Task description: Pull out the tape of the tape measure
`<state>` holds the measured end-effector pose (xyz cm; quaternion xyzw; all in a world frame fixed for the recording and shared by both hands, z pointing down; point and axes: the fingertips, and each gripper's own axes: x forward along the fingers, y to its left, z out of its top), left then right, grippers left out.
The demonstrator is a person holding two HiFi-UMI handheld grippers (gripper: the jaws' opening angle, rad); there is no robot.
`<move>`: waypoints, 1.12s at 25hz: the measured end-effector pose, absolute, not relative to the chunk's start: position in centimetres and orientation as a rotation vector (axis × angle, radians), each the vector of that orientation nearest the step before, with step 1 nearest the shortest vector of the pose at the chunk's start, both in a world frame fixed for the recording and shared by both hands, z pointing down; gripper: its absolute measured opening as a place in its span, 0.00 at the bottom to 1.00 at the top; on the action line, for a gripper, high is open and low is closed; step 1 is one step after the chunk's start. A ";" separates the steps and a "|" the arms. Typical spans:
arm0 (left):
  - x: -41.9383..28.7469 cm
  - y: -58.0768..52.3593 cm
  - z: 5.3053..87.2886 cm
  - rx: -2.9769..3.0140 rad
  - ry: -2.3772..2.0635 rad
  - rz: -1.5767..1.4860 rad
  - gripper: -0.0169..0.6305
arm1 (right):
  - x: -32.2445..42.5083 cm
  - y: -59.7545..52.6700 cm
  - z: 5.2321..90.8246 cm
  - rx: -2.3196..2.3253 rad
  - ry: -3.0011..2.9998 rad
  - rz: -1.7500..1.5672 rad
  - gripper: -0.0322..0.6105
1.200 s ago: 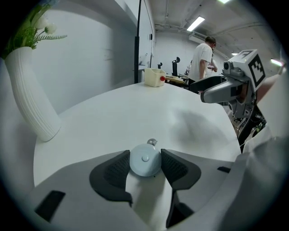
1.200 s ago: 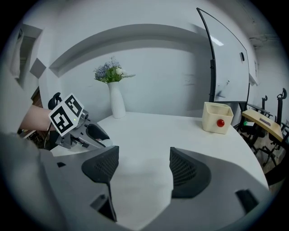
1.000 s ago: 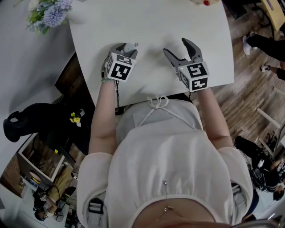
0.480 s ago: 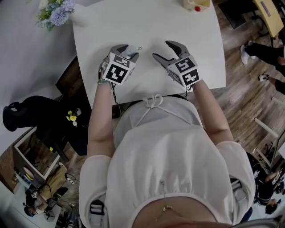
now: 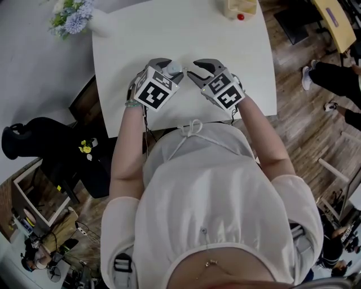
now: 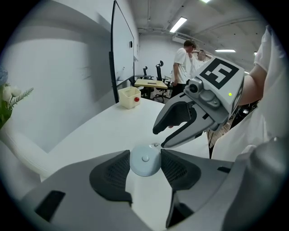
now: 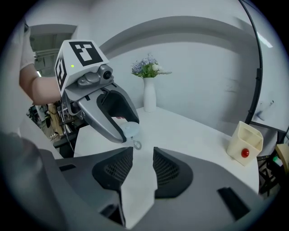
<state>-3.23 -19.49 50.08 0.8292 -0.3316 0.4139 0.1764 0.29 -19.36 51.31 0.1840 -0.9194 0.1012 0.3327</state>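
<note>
A small round pale-blue tape measure [image 6: 144, 163] sits between the pads of my left gripper [image 6: 145, 155], which is shut on it just above the white table [image 5: 141, 34]. In the head view the left gripper [image 5: 165, 64] and the tape measure [image 5: 174, 69] are at the table's near middle. My right gripper [image 5: 193, 68] faces it from the right, its jaws closing. In the right gripper view the tape's metal ring tab [image 7: 137, 145] hangs just ahead of the right gripper [image 7: 142, 151] tips. Nothing is between the pads.
A cream box with a red knob [image 5: 239, 8] stands at the table's far right edge. At the far left corner is a white vase of flowers [image 5: 70, 17]. Two people [image 6: 187, 63] stand in the room behind. The table's near edge runs just below both grippers.
The right gripper has moved left toward the left gripper and the tape measure, and its jaws have narrowed. The left gripper has kept its hold and shifted slightly forward.
</note>
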 end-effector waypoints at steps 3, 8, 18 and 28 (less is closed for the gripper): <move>-2.0 -19.2 50.0 2.345 -0.922 1.166 0.38 | 0.5 -19.0 51.3 0.453 -2.399 0.236 0.25; -1.1 -19.3 50.3 2.328 -0.908 1.160 0.38 | 0.7 -18.8 51.9 0.393 -2.375 0.171 0.17; -1.0 -18.9 51.0 2.304 -0.927 1.170 0.38 | 0.9 -18.0 52.5 0.314 -2.356 0.163 0.09; -2.4 -19.2 51.2 2.260 -1.016 1.144 0.38 | 2.8 -19.3 52.5 0.445 -2.287 0.283 0.08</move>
